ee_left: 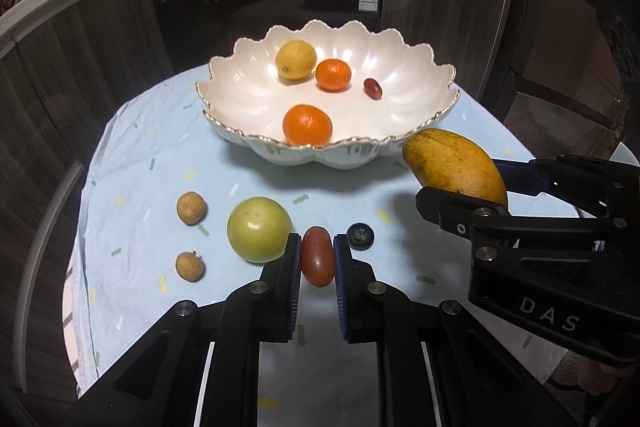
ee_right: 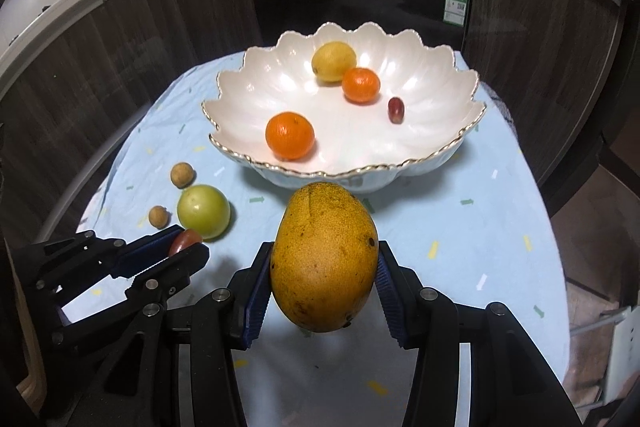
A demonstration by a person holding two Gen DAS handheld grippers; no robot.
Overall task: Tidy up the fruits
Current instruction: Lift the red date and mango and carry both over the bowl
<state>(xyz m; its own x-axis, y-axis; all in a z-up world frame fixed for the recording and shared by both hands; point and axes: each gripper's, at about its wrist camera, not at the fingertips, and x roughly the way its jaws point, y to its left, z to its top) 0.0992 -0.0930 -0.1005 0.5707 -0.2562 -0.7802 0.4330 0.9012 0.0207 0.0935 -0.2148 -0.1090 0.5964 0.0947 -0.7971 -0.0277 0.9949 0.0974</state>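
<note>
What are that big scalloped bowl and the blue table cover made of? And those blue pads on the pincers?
The bowl looks like glazed ceramic or porcelain: pearly white gloss with bright highlights and a thin gold line along the rim. The table cover seems a thin woven cloth, matte and creased. The pads on the right gripper look like ribbed rubber or soft plastic, though that is a guess from the ridges.

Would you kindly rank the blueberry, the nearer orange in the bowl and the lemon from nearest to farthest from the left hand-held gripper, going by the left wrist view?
1. Blueberry: on the cloth, just right of the left hand-held gripper.
2. Nearer orange: inside the bowl, by its front rim.
3. Lemon: at the bowl's back, farthest.
</note>
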